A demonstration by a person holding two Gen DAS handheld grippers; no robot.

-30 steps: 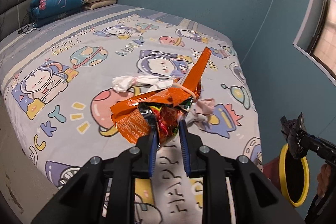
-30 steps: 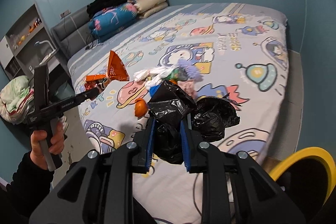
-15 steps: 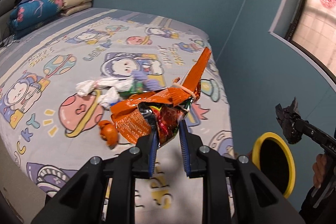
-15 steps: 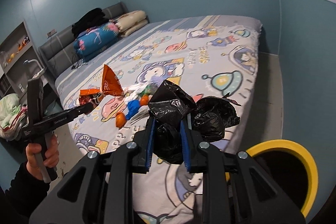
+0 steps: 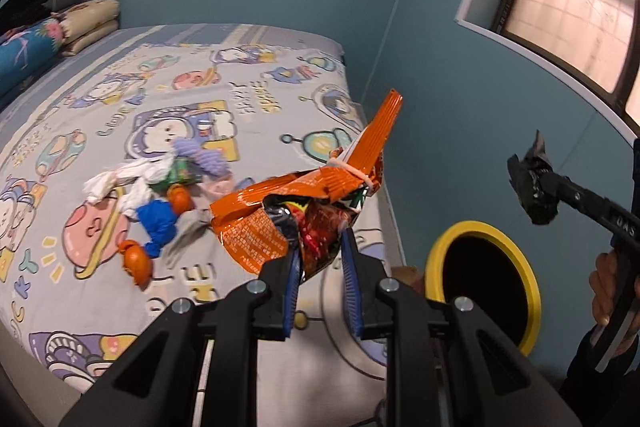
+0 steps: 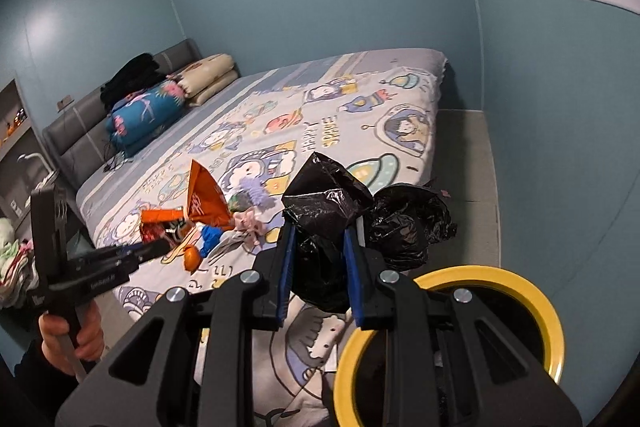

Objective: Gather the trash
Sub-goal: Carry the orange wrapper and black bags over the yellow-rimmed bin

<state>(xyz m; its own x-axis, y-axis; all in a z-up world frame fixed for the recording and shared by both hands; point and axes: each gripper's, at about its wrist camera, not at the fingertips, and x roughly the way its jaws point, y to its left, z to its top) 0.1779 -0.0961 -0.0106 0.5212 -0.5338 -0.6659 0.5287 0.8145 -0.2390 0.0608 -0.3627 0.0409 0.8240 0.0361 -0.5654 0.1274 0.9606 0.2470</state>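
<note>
Big bed with a cartoon space-print sheet (image 5: 248, 95) fills both views and serves as the spot where the litter lies; next to its foot corner, on the floor, stands a round black bin with a yellow rim (image 5: 436, 259), close enough that carried items only need a short swing off the mattress. Right gripper (image 6: 320, 259) is clamped on a crumpled black plastic bag (image 6: 332, 203), most of the bag bulging above and to the side of the pads, held right beside the bin's yellow rim, so a drop looks near. Left gripper (image 5: 320, 259) is pinched narrow on the lower edge of a torn orange foil snack packet (image 5: 296, 203), lifted clear of the sheet with the ripped flap sticking up; held high probably so nothing spills on the bed. Left on the sheet in one cluster: white crumpled tissue (image 5: 120, 179), lilac fuzzy scrap (image 5: 200, 155), blue wad (image 5: 158, 223), small green wrapper (image 5: 182, 173), orange peel pieces (image 5: 136, 259). Both loads head binward; cluster not yet collected.
</note>
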